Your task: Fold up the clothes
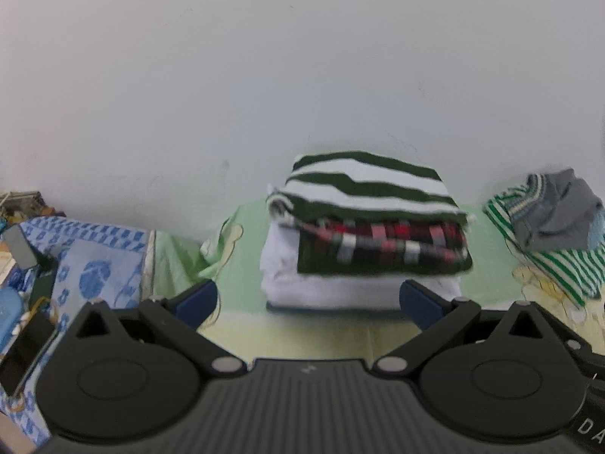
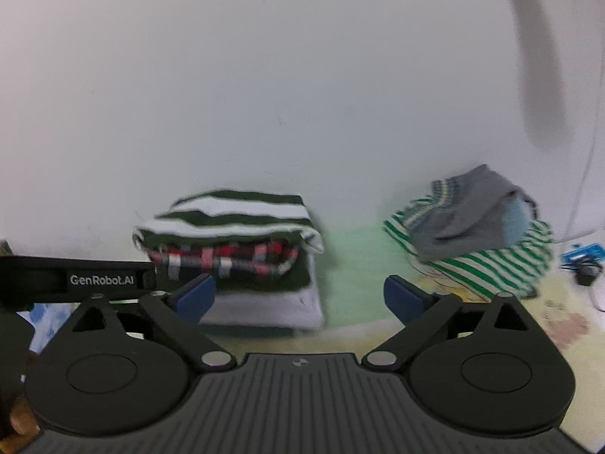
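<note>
1. Left claw (image 1: 308, 300): black body, blue-padded fingertips (image 1: 196, 299) spread wide, nothing between them. It hangs above the near part of the surface, pointed at the folded stack.
2. Right claw (image 2: 298, 297): same build, blue pads (image 2: 402, 299) also wide apart and empty. The left claw's black housing marked "GenRobot.AI" (image 2: 102, 279) shows at the left edge of the right wrist view, just beside the right claw.
3. Carrying surface: a pale green and yellow printed sheet (image 1: 242, 227) with cartoon figures; whether a bed or a tabletop lies under it cannot be told. Its far edge meets a plain white wall (image 1: 264, 75).
4. Folded stack (image 1: 363, 234) sits at the far edge against the wall. Top layer: dark green and white striped knit garment (image 1: 363, 185). Under it: red, white and dark plaid garment (image 1: 382, 246). Bottom: white folded cloth (image 1: 332, 287).
5. Unfolded heap (image 2: 472, 234) lies toward the far right, apart from the stack with bare sheet between: crumpled grey garment (image 2: 465, 219) on top of a bright green and white striped garment (image 2: 491, 265).
6. Left side: blue and white patterned cloth (image 1: 94, 265), with a dark phone-like device (image 1: 20, 249) on it.
7. Both views slightly blurred; fine fabric detail not readable.
</note>
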Motion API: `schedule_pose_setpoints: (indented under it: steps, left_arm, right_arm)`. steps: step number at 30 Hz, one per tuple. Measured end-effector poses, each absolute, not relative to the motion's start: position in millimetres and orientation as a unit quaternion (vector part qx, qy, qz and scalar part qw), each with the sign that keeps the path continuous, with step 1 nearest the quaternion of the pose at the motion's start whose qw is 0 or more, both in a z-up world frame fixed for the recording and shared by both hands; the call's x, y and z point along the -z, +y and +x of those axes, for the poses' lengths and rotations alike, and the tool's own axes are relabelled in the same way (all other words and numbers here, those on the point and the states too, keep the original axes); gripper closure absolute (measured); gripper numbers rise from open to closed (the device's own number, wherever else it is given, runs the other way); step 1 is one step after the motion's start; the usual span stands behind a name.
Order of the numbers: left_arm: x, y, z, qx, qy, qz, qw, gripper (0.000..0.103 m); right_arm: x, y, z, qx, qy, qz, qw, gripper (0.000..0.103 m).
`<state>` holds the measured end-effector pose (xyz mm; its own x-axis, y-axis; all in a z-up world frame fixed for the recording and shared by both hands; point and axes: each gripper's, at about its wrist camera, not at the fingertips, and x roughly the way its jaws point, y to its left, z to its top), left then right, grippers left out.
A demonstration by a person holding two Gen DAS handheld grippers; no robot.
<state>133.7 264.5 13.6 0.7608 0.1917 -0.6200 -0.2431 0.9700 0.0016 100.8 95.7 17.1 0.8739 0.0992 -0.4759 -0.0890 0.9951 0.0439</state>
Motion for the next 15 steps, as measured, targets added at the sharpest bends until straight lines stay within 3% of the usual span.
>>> schedule_pose_setpoints:
  steps: [15]
  left_arm:
    - [4, 242, 45, -0.140, 0.354, -0.053, 0.923, 0.000]
  right_arm:
    - [-10, 75, 30, -0.017, 0.269, 0.023, 0.963, 0.006]
